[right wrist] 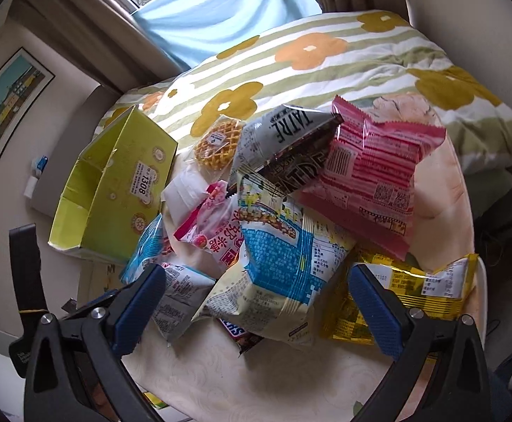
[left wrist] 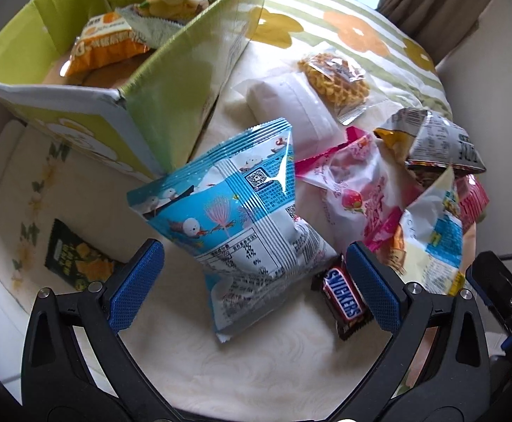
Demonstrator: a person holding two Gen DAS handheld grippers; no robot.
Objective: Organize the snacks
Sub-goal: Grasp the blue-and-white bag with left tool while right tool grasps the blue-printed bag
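A blue-and-white snack bag (left wrist: 234, 218) lies on the cream cloth between the wide-apart fingers of my open left gripper (left wrist: 256, 281). Just inside its right finger sits a Snickers bar (left wrist: 343, 300). The green cardboard box (left wrist: 171, 81) at upper left holds an orange packet (left wrist: 104, 47) and a sandwich-type pack (left wrist: 175, 3). My right gripper (right wrist: 259, 302) is open over a cream-and-blue bag (right wrist: 280, 263). Around it lie a pink packet (right wrist: 375, 176), a grey-black bag (right wrist: 284, 147), a yellow packet (right wrist: 417, 299), a waffle snack (right wrist: 217, 144) and the green box (right wrist: 115, 190).
A dark green packet (left wrist: 76, 260) lies apart at the left on the cloth. A white pack (left wrist: 291, 109) and a pink strawberry bag (left wrist: 357, 193) sit behind the blue bag. A flowered striped quilt (right wrist: 326, 59) fills the back. The other tool (left wrist: 501, 292) shows at right.
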